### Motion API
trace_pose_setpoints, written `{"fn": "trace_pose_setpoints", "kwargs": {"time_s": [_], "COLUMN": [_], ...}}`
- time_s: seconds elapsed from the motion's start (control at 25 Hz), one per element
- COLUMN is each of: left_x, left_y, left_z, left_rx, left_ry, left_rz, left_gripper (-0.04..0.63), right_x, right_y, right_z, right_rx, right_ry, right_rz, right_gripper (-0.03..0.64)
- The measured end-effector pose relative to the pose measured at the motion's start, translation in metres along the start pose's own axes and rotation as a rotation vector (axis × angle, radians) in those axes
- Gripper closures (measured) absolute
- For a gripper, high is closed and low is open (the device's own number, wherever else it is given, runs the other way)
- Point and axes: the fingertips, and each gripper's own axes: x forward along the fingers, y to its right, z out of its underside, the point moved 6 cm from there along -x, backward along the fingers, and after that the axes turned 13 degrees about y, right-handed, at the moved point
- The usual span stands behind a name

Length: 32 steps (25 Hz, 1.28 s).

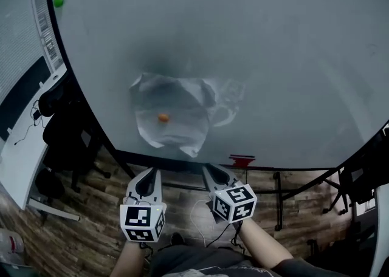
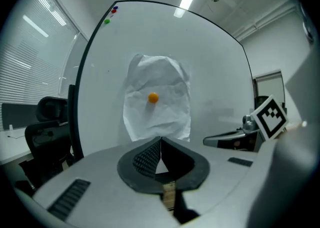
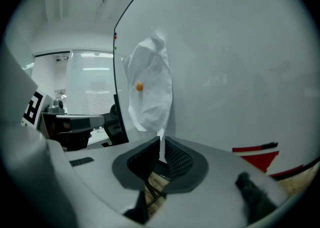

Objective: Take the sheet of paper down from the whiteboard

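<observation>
This is the approach step, with nothing taken hold of. The crumpled sheet of paper (image 1: 173,115) hangs on the whiteboard (image 1: 279,51), pinned near its middle by a small orange magnet (image 1: 163,118), with its lower corners curling away from the board. Both tools are held side by side below the board's bottom edge, well apart from the sheet and pointing toward it. The left tool (image 1: 150,172) has its jaws fully together and holds nothing. The right tool (image 1: 211,170) has its jaws drawn in to a bare slit at most, and it too is empty. In the left gripper view the sheet sits straight ahead, above the jaw tips, while the right gripper view sees it at a slant from the side. The next move probably calls for bringing both tools up to the sheet and opening the jaws. One tool can then pinch a loose lower corner or edge while the other plucks or slides off the magnet, since that alone seems to hold the paper. Pulling the sheet hard with the magnet in place could tear it.
</observation>
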Motion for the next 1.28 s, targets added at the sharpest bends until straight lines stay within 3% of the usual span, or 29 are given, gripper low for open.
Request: {"fn": "trace_pose_setpoints", "kwargs": {"time_s": [0.32,0.44,0.68,0.88,1.12,1.2,1.28], "left_x": [0.037,0.047,0.06,0.069,0.079,0.083,0.087], "left_y": [-0.026,-0.031,-0.039,-0.04,-0.035,-0.034,-0.033], "left_z": [-0.005,-0.009,-0.011,-0.012,-0.028,-0.035,-0.041], "left_rx": [0.021,0.019,0.007,0.008,0.049,0.055,0.047], "left_ry": [0.02,0.037,0.041,0.045,0.086,0.104,0.122], "left_rz": [0.128,0.17,0.21,0.232,0.25,0.25,0.246], "left_gripper": [0.58,0.58,0.58,0.58,0.577,0.545,0.468], "right_x": [0.033,0.043,0.061,0.068,0.065,0.064,0.063], "right_y": [-0.003,-0.004,-0.009,-0.016,-0.014,-0.013,-0.013], "right_z": [0.008,0.008,0.012,0.01,0.008,0.009,0.009], "right_rx": [0.036,0.062,0.049,-0.066,-0.006,0.007,0.015], "right_ry": [-0.004,0.006,-0.015,-0.046,-0.015,-0.012,-0.008], "right_rz": [0.11,0.133,0.159,0.152,0.146,0.146,0.144], "right_gripper": [0.588,0.52,0.512,0.586,0.594,0.594,0.594]}}
